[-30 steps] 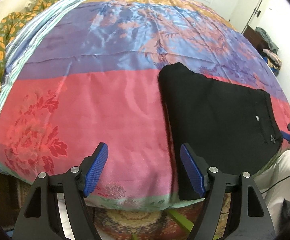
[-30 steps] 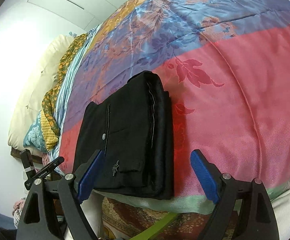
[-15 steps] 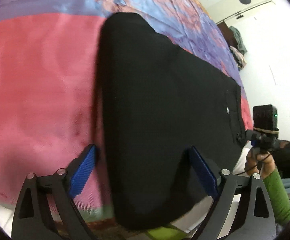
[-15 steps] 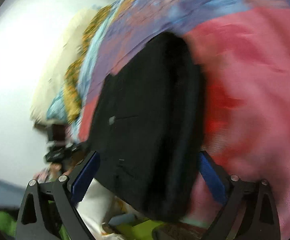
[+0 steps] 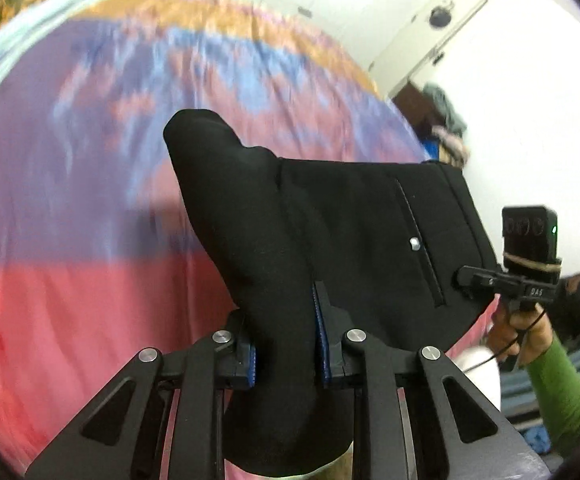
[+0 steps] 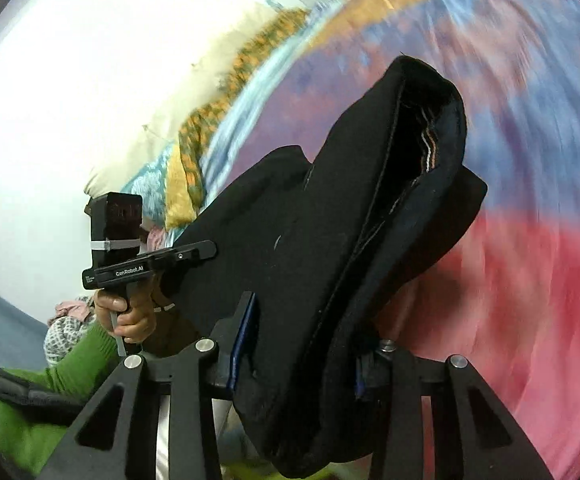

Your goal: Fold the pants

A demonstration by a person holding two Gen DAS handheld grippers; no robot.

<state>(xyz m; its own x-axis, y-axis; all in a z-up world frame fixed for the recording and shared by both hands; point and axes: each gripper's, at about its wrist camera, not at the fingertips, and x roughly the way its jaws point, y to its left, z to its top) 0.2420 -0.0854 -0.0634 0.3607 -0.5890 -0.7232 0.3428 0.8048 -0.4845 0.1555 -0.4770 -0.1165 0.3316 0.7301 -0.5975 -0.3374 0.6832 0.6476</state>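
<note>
Since the earlier frame my left gripper and right gripper have both gone from standing open at the near edge of the bed to closing on the folded black pants, which now hang lifted off the bedspread. The bundle's long axis runs between the two grippers, one at each near end. Neither is nearer, so I judge any set-down needs both moving together.
</note>
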